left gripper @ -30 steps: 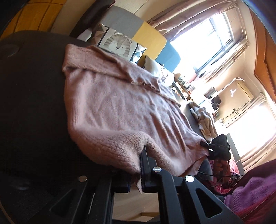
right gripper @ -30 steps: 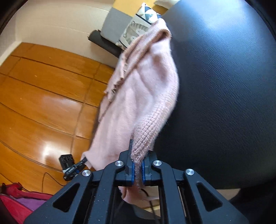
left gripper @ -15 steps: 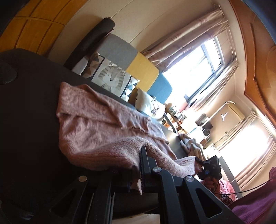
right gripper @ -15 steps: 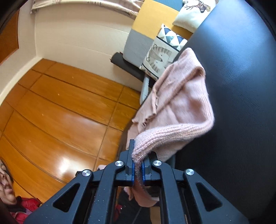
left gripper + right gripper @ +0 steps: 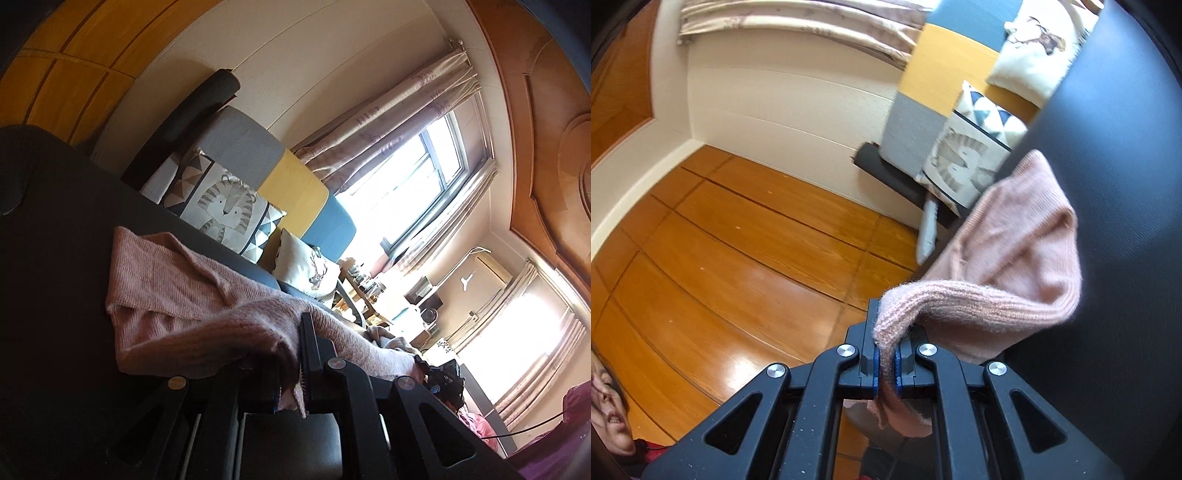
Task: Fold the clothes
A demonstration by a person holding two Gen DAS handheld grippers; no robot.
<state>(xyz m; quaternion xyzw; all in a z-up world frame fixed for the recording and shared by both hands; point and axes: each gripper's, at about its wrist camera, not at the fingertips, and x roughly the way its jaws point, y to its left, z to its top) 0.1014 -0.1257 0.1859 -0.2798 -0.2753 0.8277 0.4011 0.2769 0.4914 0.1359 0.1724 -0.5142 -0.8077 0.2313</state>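
Note:
A pink knitted sweater (image 5: pixel 177 291) lies on a dark table (image 5: pixel 55 258), its near edge lifted and curling over the part that still rests flat. My left gripper (image 5: pixel 291 365) is shut on the ribbed hem, which bunches over its fingers. In the right wrist view the same sweater (image 5: pixel 1027 240) hangs over the black table (image 5: pixel 1126 184) edge, and my right gripper (image 5: pixel 885 354) is shut on the other hem corner, a tail of knit dangling below its blue pads. The right gripper (image 5: pixel 445 376) shows far off in the left wrist view, across the sweater.
Beyond the table stands a sofa (image 5: pixel 295 184) in grey, yellow and blue with a tiger cushion (image 5: pixel 225 210) and a white cushion (image 5: pixel 310 266). A wooden floor (image 5: pixel 738 240) lies left of the table. Another garment (image 5: pixel 391 341) lies farther along the table. A person is at the lower left.
Both grippers have risen and tilted up with the hem, so the near edge folds over toward the far end. Less sweater lies flat; more wall, window and floor show.

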